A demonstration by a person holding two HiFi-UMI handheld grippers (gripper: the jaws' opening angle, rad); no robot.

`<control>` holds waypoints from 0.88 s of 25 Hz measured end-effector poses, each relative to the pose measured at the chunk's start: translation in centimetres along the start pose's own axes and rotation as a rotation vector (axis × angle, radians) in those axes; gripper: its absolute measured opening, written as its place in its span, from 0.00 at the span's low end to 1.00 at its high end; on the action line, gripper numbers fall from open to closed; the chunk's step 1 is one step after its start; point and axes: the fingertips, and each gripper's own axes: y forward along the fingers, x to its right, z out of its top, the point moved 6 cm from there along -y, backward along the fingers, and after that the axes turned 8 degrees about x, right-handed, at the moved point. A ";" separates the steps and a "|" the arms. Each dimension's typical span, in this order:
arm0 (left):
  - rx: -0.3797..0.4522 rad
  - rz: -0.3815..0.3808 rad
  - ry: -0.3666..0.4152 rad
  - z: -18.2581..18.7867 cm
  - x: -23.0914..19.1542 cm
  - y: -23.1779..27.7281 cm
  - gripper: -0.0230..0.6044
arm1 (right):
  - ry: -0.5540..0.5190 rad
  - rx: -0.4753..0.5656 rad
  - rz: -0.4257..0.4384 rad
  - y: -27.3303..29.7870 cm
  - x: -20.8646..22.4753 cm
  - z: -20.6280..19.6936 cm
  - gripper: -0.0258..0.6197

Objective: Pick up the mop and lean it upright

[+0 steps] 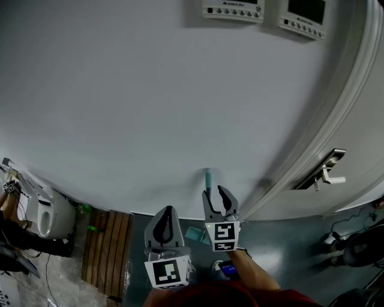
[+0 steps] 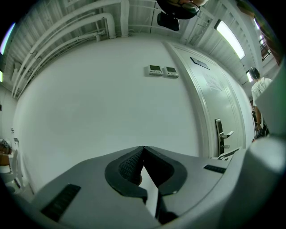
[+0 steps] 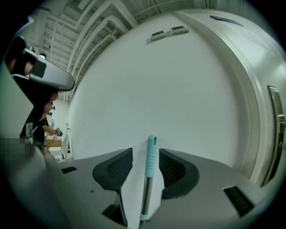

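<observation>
The mop's handle point(image 3: 151, 156) has a teal grip on top of a metal shaft and stands upright in front of the white wall. In the head view only its teal tip point(image 1: 208, 178) shows, just above my right gripper point(image 1: 215, 192). My right gripper point(image 3: 146, 150) is open, with the handle between its jaws and a gap on each side. The mop's head is hidden. My left gripper point(image 1: 166, 224) is shut on nothing, lower left of the right one. In the left gripper view my left gripper point(image 2: 143, 148) points at the bare wall.
A white door with a lever handle point(image 1: 327, 174) is at the right. Two control panels point(image 1: 233, 8) hang high on the wall. A wooden pallet point(image 1: 108, 252) and a white appliance point(image 1: 45, 217) stand on the floor at the left, with a person beyond them.
</observation>
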 end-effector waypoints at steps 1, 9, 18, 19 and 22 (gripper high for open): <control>0.001 0.000 0.001 0.0 0.0 0.0 0.06 | 0.005 0.009 0.003 -0.4 0.0 0.3 0.32; 0.009 -0.003 0.001 0.2 0.3 0.3 0.06 | 0.034 0.045 0.023 -4.5 -0.5 2.1 0.32; 0.014 -0.004 0.000 0.1 0.6 0.2 0.06 | 0.076 0.026 0.020 -8.1 -0.3 2.1 0.32; 0.014 -0.003 0.001 0.1 0.6 0.2 0.06 | 0.074 0.027 0.023 -8.4 -0.2 2.1 0.32; 0.015 0.000 0.004 0.2 0.5 0.2 0.06 | 0.062 0.037 0.002 -9.0 0.3 2.7 0.32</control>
